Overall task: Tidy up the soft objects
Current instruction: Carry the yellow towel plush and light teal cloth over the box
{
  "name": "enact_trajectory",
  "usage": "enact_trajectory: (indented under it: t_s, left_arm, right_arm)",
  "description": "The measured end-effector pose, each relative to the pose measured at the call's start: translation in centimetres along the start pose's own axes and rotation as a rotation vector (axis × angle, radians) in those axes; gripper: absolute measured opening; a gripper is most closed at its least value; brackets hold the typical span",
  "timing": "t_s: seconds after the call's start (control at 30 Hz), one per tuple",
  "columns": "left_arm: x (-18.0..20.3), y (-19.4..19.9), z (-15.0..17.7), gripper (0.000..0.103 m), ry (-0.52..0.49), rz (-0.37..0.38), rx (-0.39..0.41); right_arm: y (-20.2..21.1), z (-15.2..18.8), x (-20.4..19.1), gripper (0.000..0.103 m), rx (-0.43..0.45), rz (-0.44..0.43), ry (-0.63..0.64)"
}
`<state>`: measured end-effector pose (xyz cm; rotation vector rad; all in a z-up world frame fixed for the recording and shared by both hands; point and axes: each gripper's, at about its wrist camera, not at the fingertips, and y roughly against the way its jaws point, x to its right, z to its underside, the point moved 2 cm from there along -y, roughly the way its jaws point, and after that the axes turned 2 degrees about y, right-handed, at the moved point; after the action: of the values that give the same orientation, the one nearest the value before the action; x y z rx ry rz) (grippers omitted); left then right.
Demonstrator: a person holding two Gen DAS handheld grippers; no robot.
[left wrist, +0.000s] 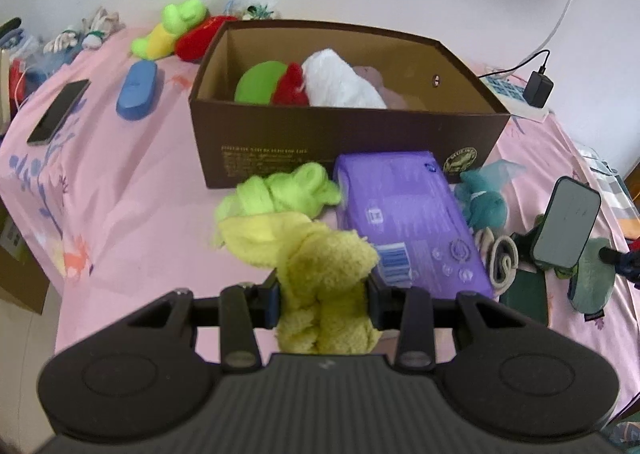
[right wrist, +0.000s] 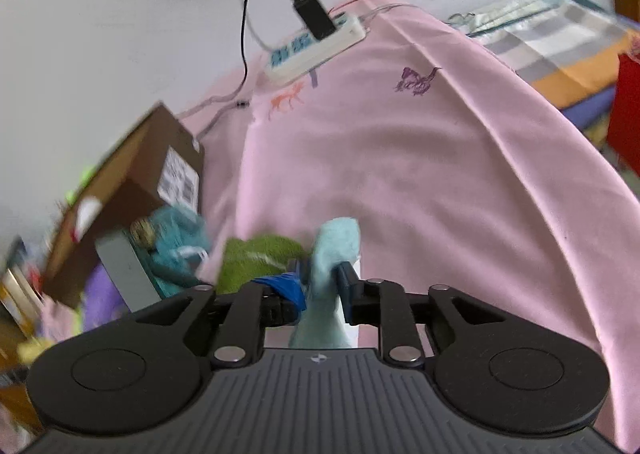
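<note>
The left tool (left wrist: 322, 294) clamps a yellow cloth (left wrist: 320, 274) for the box (left wrist: 340, 133); the right tool (right wrist: 320, 278) pinches a pale blue cloth (right wrist: 334, 250).

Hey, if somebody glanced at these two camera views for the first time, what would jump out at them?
First, the fluffy yellow cloth pinched in the left gripper, low in the left wrist view. Behind it on the pink bedsheet stands an open brown cardboard box that already holds soft things, with a purple package lying in front. In the right wrist view, the right gripper clamps a pale blue cloth.
</note>
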<state>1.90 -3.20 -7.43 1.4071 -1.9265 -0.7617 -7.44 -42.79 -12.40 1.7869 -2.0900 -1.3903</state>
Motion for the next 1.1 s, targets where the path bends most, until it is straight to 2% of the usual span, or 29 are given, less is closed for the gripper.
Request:
enact_trajectory:
  t_s: [0.13,0.23,0.37,0.5,0.7,0.73,0.87,1.1]
  left_arm:
    - [-0.4,-0.5,-0.2,0.04,-0.011,0.002,-0.007]
    - [-0.8,-0.7,-0.4,0.04,-0.014,0.005,-0.014]
    - [-1.3,-0.9,-0.9,0.04,-0.021,0.005,-0.018]
    - [-1.1,-1.0,-1.3,0.04,-0.039,0.01,-0.018]
    - [-1.2,-1.5,-1.8,0.04,-0.055,0.018,-0.026]
    - [-1.2,-1.5,-1.8,0.04,-0.057,0.017,-0.025]
    - [-1.6,-1.3,-2.0,0.04,-0.058,0.021,-0.015]
    - [-2.4,-1.2,-2.6,0.04,-0.051,0.025,-0.004]
  right_arm:
    - [-1.4,1.1,0.4,0.008,-0.031,0.086,0.037]
    - [-1.6,1.6,0.2,0.007,0.002,0.111,0.102]
    - [-2.8,2.7,-2.6,0.012,0.024,0.231,0.267]
    - [-3.4,3.2,-3.7,0.015,0.066,0.227,0.279]
    - [-4.7,4.7,-5.1,0.017,0.13,0.353,0.475]
    - [-4.5,4.6,-4.8,0.017,0.139,0.346,0.453]
    - [-3.4,3.6,-2.8,0.0,0.145,0.291,0.31]
    - [-0.5,1.3,-0.5,0.0,0.181,0.201,0.032]
